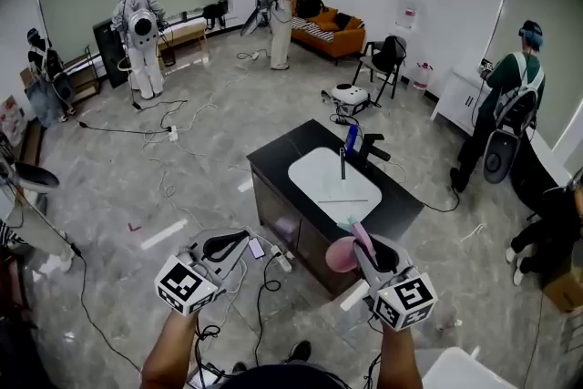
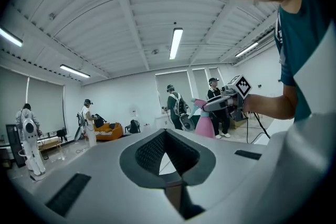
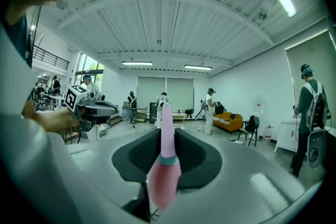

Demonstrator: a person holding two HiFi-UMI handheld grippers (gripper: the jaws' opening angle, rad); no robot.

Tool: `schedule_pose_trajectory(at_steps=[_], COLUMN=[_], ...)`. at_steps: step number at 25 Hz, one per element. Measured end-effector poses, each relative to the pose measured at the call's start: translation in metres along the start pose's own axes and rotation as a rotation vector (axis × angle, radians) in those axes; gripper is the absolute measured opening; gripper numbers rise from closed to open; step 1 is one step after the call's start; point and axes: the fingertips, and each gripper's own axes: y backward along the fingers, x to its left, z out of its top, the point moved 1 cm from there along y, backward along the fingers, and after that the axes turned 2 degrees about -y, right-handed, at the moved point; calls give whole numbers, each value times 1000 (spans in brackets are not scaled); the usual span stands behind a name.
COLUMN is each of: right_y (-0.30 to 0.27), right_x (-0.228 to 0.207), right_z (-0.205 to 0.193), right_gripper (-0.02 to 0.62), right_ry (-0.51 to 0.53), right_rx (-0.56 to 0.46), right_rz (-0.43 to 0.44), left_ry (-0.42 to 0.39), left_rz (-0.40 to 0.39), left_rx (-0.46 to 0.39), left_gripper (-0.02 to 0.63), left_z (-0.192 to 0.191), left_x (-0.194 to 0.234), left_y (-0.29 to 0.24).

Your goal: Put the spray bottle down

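A pink spray bottle point(image 1: 342, 255) hangs in the air in front of me, its round body pointing left and its neck clamped in my right gripper point(image 1: 369, 246). In the right gripper view the bottle point(image 3: 165, 165) runs straight up between the jaws, and my right gripper point(image 3: 167, 149) is shut on it. My left gripper point(image 1: 239, 239) is held level at the lower left, with a narrow gap and nothing between its jaws point(image 2: 168, 157). The left gripper view shows the bottle point(image 2: 205, 124) from the side. A black counter point(image 1: 273, 155) with a white sink stands just beyond both grippers.
A blue bottle point(image 1: 352, 138) and a dark faucet stand at the counter's far edge. Cables point(image 1: 264, 278) trail over the grey floor. Several people in gear stand around the room. An orange sofa point(image 1: 332, 32) and a black chair point(image 1: 384, 57) are at the back.
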Motion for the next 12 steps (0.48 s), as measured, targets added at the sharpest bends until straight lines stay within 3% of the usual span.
schedule_pose_trajectory(at_steps=[12], right_y=[-14], right_x=[-78], right_z=[-5], right_gripper=[94], right_ry=[-19], right_rx=[-8], right_rz=[48], left_ry=[-13], left_rz=[54], left_rx=[34], left_gripper=[5], left_z=[4], left_x=[-5], left_y=[-69])
